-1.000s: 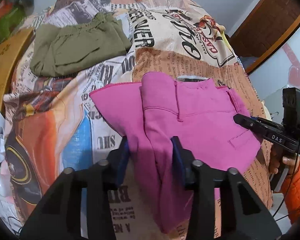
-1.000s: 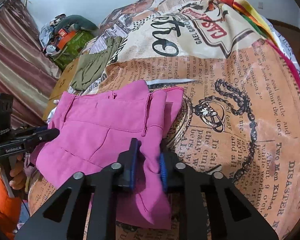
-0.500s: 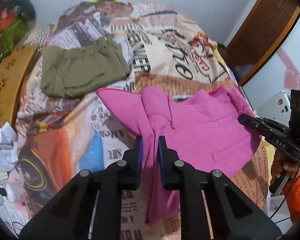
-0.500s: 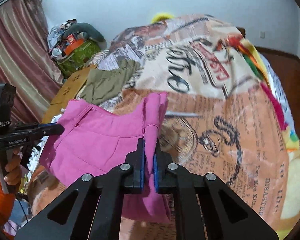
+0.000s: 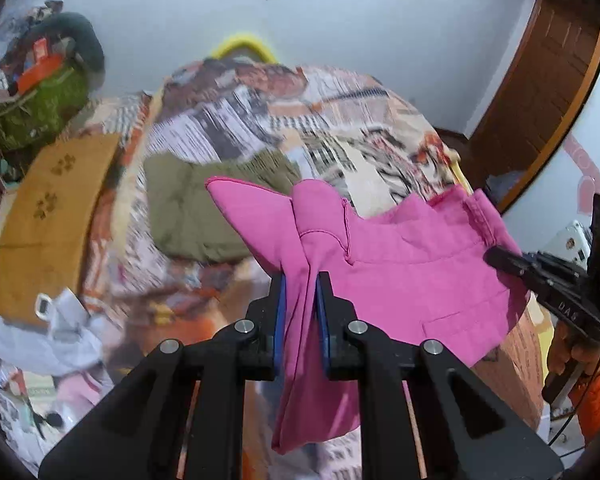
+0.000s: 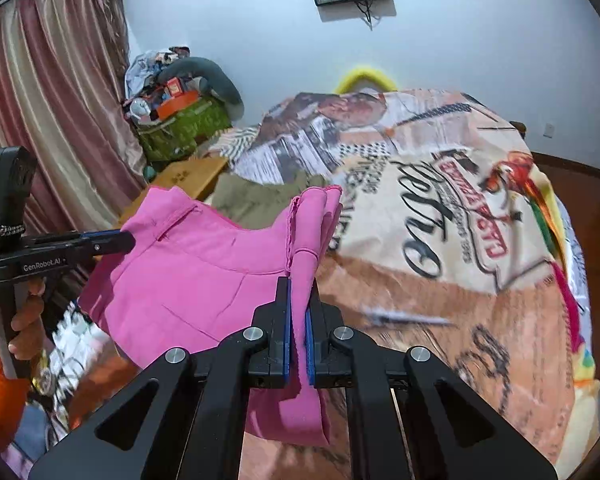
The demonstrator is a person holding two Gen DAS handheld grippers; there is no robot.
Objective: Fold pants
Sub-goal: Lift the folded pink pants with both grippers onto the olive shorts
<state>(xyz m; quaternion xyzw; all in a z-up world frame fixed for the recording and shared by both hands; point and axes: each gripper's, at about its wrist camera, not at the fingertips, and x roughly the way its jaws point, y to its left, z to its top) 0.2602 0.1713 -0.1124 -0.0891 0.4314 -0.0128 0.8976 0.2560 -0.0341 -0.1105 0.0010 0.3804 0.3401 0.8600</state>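
The pink pants [image 5: 404,264] hang in the air above the bed, stretched between both grippers. My left gripper [image 5: 300,284] is shut on one bunched end of the pants, with fabric hanging down between the blue pads. My right gripper [image 6: 298,288] is shut on the other bunched end [image 6: 312,232]. The pants also show in the right wrist view [image 6: 196,276]. Each gripper shows from the side in the other's view: the right one [image 5: 500,258] and the left one [image 6: 120,240].
A folded olive-green garment [image 5: 204,208] lies on the bed's newspaper-print cover [image 6: 440,220]. A wooden board [image 5: 48,216] lies at the bed's left edge. A green bag with clutter [image 6: 180,128] stands by the curtain. A door [image 5: 540,100] stands at the right.
Both grippers closed fully on the pink pants and lifted them up off the bed. The views tilted upward, showing the far wall.
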